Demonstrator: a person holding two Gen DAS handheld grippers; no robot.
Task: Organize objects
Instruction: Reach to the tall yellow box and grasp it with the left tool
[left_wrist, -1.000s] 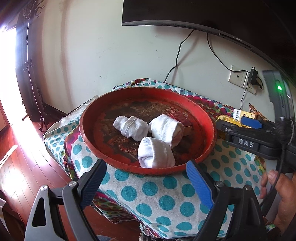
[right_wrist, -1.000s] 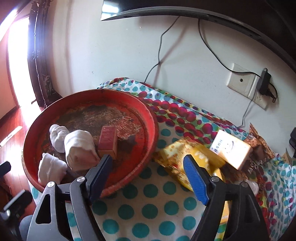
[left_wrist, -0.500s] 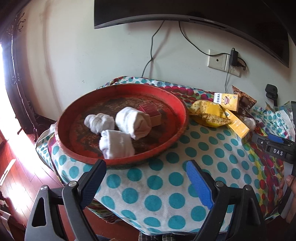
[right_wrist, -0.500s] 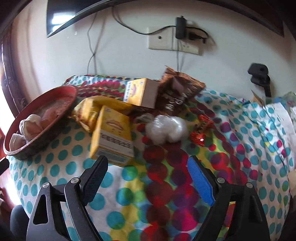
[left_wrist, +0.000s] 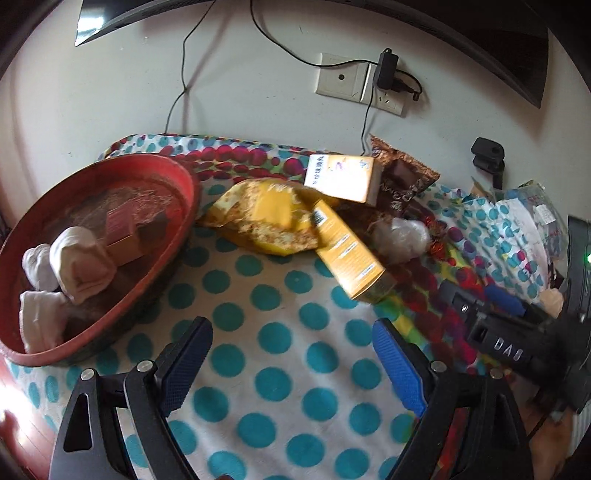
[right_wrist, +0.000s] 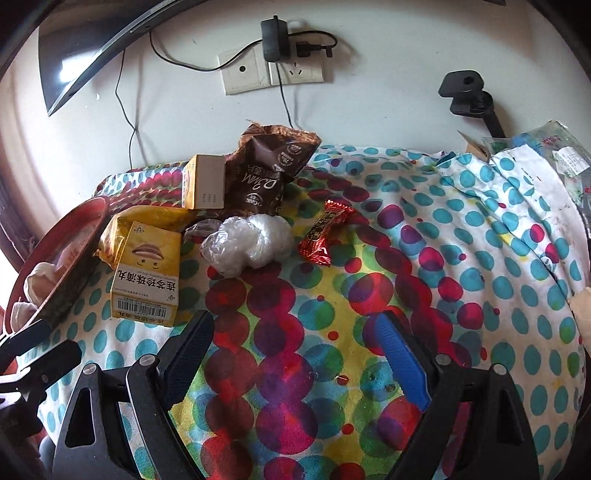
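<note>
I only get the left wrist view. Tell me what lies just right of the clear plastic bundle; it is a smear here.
Observer: A red candy wrapper lies on the spotted cloth beside the clear plastic bundle.
Operator: Check the right gripper's jaws for me.
Observer: The right gripper is open, its jaws have just been opening, and only cloth shows between its fingers.
Operator: Describe the near yellow box's top face.
Observer: The yellow box shows a cartoon face on top and a barcode on the end toward the gripper.
</note>
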